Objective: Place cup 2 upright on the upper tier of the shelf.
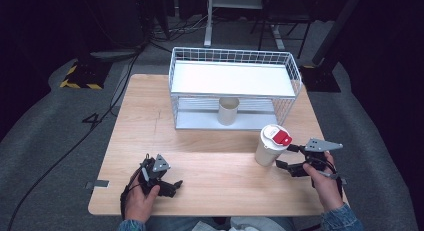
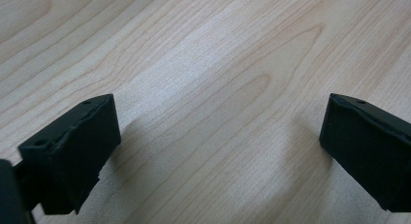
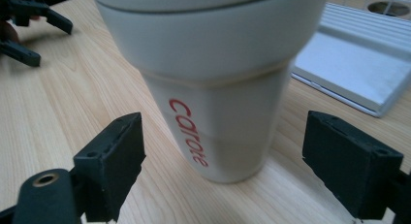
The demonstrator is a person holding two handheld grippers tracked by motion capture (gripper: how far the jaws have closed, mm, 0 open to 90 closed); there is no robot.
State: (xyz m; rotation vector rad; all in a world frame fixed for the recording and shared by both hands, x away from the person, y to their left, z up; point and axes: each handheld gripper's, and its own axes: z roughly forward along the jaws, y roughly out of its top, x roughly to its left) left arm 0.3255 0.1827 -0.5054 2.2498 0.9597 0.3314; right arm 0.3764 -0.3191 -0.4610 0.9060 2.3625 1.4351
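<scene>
A white travel cup [image 1: 269, 150] with a white lid and red flip tab [image 1: 282, 138] stands upright on the wooden table [image 1: 210, 161], right of centre. My right gripper [image 1: 283, 166] is just to the cup's right, pointing at it. In the right gripper view the cup [image 3: 218, 83], marked with red lettering, stands between the spread jaws of my right gripper [image 3: 223, 161], and neither pad touches it. My left gripper [image 1: 172, 186] rests near the front left edge, open. Its jaws [image 2: 218, 146] stand wide apart over bare wood with nothing between them.
A white wire two-level shelf [image 1: 235, 56] stands at the back of the table, with a beige cup [image 1: 228, 111] on its lower level. Its grey base [image 3: 349, 73] lies close behind the white cup. My left gripper [image 3: 24, 25] appears far off in the right gripper view.
</scene>
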